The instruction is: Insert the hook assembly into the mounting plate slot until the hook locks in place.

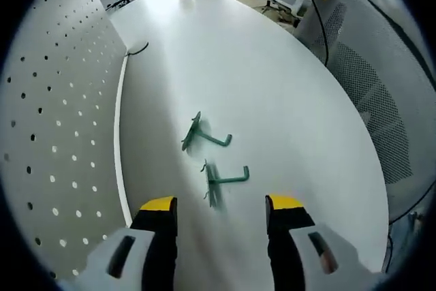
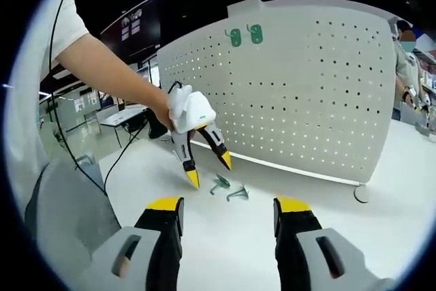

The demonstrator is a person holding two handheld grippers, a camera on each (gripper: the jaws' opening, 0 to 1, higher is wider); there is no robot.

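Left gripper view: the left gripper (image 1: 221,204) hangs with its yellow-tipped jaws spread wide and empty above the white table (image 1: 286,86). Two green hooks lie on the table just ahead, the nearer hook (image 1: 223,179) between the jaw tips and the farther hook (image 1: 204,135) just beyond it, apart from each other. The white pegboard (image 1: 61,120) stands upright along the table's left edge. Right gripper view: the right gripper (image 2: 228,206) is also spread, holding nothing. Beyond it the left gripper (image 2: 209,171), held by a person's hand (image 2: 163,115), points down with parted jaws just beside the two hooks (image 2: 229,187). Two more green hooks (image 2: 245,35) hang near the pegboard's (image 2: 306,93) top.
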